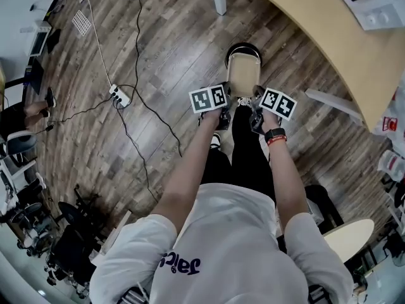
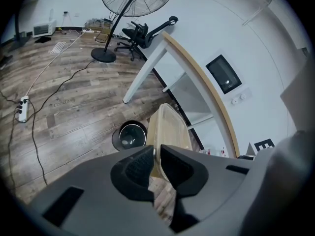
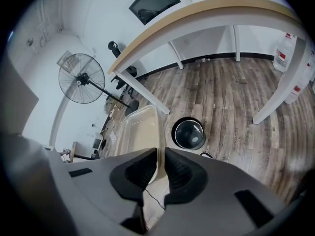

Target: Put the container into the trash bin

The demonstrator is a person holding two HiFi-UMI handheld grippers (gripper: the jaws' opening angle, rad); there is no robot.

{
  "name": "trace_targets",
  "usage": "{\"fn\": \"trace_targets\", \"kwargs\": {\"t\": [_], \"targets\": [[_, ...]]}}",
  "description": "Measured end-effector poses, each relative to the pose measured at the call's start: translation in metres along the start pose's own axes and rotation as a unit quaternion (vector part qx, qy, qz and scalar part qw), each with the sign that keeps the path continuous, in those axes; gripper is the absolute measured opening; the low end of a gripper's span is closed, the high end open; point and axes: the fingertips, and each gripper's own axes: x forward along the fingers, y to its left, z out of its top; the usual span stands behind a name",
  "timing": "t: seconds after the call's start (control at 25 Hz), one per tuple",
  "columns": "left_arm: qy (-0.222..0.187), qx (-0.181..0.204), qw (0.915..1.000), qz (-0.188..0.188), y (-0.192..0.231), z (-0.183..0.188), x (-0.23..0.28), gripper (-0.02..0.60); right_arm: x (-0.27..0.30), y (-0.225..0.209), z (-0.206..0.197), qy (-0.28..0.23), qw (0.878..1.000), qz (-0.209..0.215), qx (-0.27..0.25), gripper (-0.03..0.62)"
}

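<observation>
Both tools are clamping the task's thing; the left gripper (image 2: 156, 163) is pinching one thin edge of the container (image 2: 170, 127) between its nearly closed jaws, and the right gripper (image 3: 161, 168) is doing the same on the opposite edge, pads pressing on the plastic in both gripper views

The container is looking like a pale translucent plastic tub, rectangular, thin-walled, seemingly empty (no contents showing through); so I am judging it light, a bit flexible and smooth enough to slip; the rim is the sensible place to grip since it is stiffer than the walls, and two opposing pinches at the near end, as here, are stopping it from swinging; squeezing hard is probably going to bow the wall rather than break it

Relative to the tools, the tub is sticking out forward from both jaw pairs, away from the person, its near end sitting between the two grippers in the head view

It is hanging in the air over the wooden floor (image 1: 158, 75), not yet inside the trash bin (image 1: 243, 45); from the head view it is covering most of the round black bin, only the dark far rim peeking out past it; both gripper views are showing the bin below and just beside the tub's edge, near the curved table (image 1: 316, 37); how high above the opening it is, I cannot tell
</observation>
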Motion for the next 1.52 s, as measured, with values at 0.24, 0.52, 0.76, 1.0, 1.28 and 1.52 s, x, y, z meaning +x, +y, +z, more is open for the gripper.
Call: {"fn": "trace_targets", "kwargs": {"t": [0.24, 0.52, 0.76, 1.0, 1.28, 1.52], "targets": [[0.008, 0.0, 1.0, 0.003, 0.036, -0.008, 0.044, 0.057, 0.05, -0.026, -0.008, 0.012, 1.0, -0.003, 0.001, 0.048], [0.016, -0.012, 0.9998, -0.007, 0.068, -0.016, 0.1, 0.057, 0.099, -0.059, -0.01, 0.025, 1.0, -0.013, -0.007, 0.048], [0.028, -0.008, 0.9995, -0.012, 0.095, -0.022, 0.144, 0.057, 0.144, -0.088, -0.016, 0.039, 0.999, -0.013, -0.005, 0.049], [0.04, -0.005, 0.9992, -0.005, 0.127, -0.031, 0.181, 0.057, 0.186, -0.112, -0.029, 0.056, 0.998, -0.013, -0.001, 0.051], [0.055, -0.011, 0.9984, 0.006, 0.153, -0.041, 0.217, 0.057, 0.226, -0.137, -0.035, 0.076, 0.997, -0.027, 0.002, 0.051], [0.067, -0.013, 0.9976, 0.011, 0.171, -0.043, 0.251, 0.057, 0.259, -0.158, -0.034, 0.086, 0.996, -0.035, 0.013, 0.051]]}}
